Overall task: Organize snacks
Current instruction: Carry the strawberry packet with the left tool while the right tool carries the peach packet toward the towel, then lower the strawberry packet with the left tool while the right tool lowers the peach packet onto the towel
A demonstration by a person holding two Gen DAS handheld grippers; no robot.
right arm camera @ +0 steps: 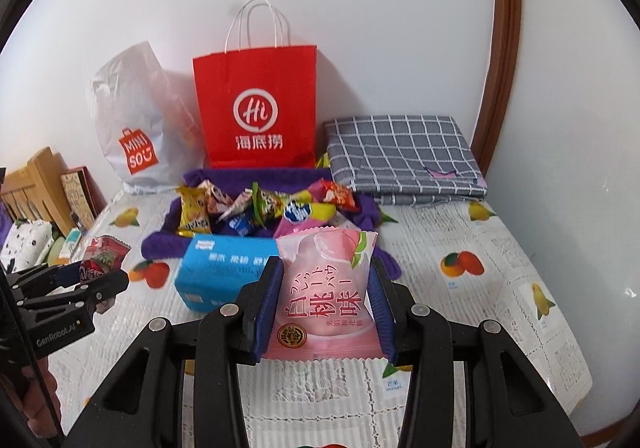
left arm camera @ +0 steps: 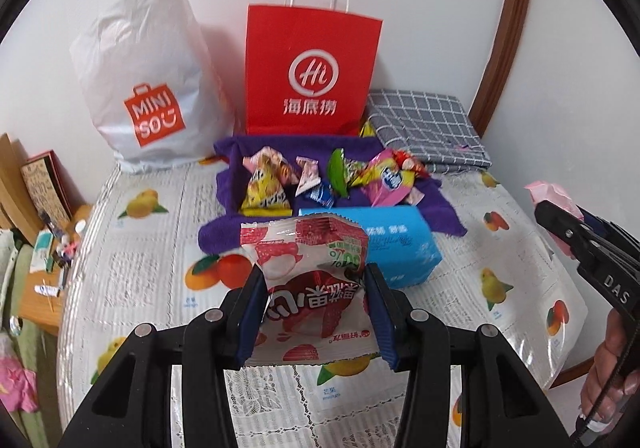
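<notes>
Meanwhile, two snacks hang in the air above the table, short of the purple cloth (left arm camera: 440, 204) — a red-and-white packet (left arm camera: 312, 288) pinched by the left gripper (left arm camera: 314, 312), a pink peach packet (right arm camera: 326, 296) pinched by the right gripper (right arm camera: 324, 308). Each packet's long axis runs away toward the cloth, top seal leading. A heap of snacks (left arm camera: 332, 180) already lies on that cloth; these two look like the last, still to be set down. A blue tissue pack (left arm camera: 400, 248) sits against the cloth's near edge, a red paper bag (left arm camera: 312, 68) behind it.
</notes>
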